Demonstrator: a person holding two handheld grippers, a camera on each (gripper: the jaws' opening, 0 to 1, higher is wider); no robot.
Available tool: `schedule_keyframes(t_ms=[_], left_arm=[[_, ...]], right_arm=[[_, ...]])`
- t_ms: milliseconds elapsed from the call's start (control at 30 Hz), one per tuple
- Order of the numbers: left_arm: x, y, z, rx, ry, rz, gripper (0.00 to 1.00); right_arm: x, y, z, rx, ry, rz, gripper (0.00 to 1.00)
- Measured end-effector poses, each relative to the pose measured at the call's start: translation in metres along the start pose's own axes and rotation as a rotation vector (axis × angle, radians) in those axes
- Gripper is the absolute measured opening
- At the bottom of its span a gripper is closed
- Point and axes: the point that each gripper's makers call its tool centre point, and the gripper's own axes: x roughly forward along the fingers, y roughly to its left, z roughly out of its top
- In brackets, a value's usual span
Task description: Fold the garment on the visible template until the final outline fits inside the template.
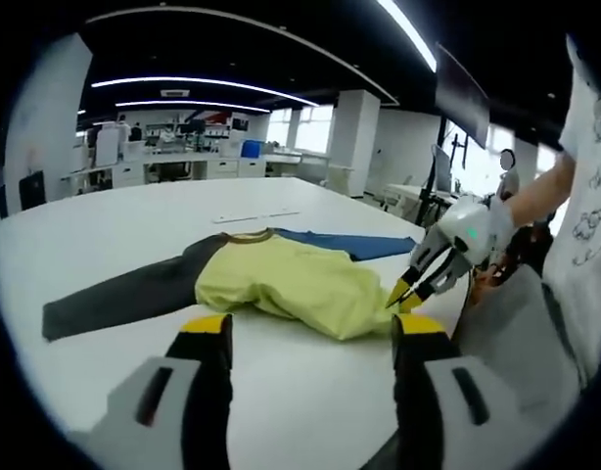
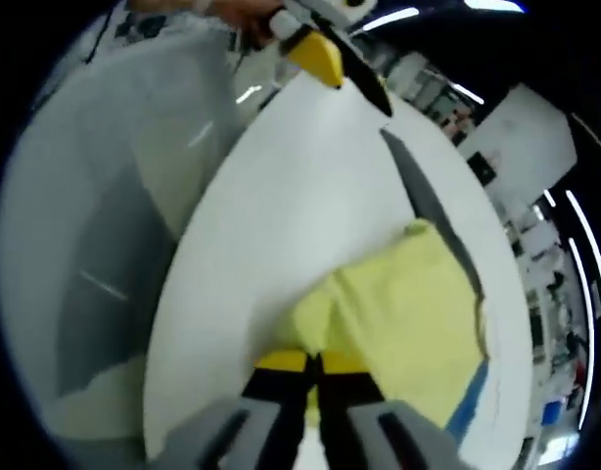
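- A long-sleeved cloth garment (image 1: 281, 279) with a pale yellow body, a dark grey sleeve and a blue sleeve is seen lying on the white round-edged worktop (image 1: 134, 220), just ahead of the fingers of the left gripper (image 1: 310, 338).
- The left gripper's yellow-tipped black fingers are held wide apart and nothing is held between them.
- The right gripper (image 2: 313, 364) is closed to a narrow gap on the near yellow edge of the garment, and the cloth appears to be pinched between its fingers; in the left gripper view its tips are seen at that same edge.
- The yellow body is bunched and partly doubled over, while the grey sleeve is stretched flat beyond the left fingers; the folding is judged to be at an early stage.
- A template outline cannot be made out, so the fit cannot be judged.
- No brand, label or legible writing can be made out.
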Motion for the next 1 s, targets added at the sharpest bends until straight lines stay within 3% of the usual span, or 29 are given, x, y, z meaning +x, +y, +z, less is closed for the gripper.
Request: schedule_keyframes(t_ms=[367,633,867,1000], left_arm=[[0.001,0.000,0.002,-0.012,-0.008,0.001,0.60],[0.001,0.002,0.001,-0.018,0.000,0.003,0.60],[0.003,0.003,-0.002,-0.022,0.010,-0.002,0.58],[0.005,0.004,-0.004,-0.024,0.022,-0.007,0.58]], right_arm=[[-0.009,-0.038,0.026,0.104,-0.077,-0.018,0.00],[-0.017,-0.092,0.042,0.263,-0.166,-0.068,0.00],[-0.017,-0.138,0.036,0.393,-0.202,-0.125,0.00],[-0.016,-0.168,0.021,0.510,-0.205,-0.186,0.00]])
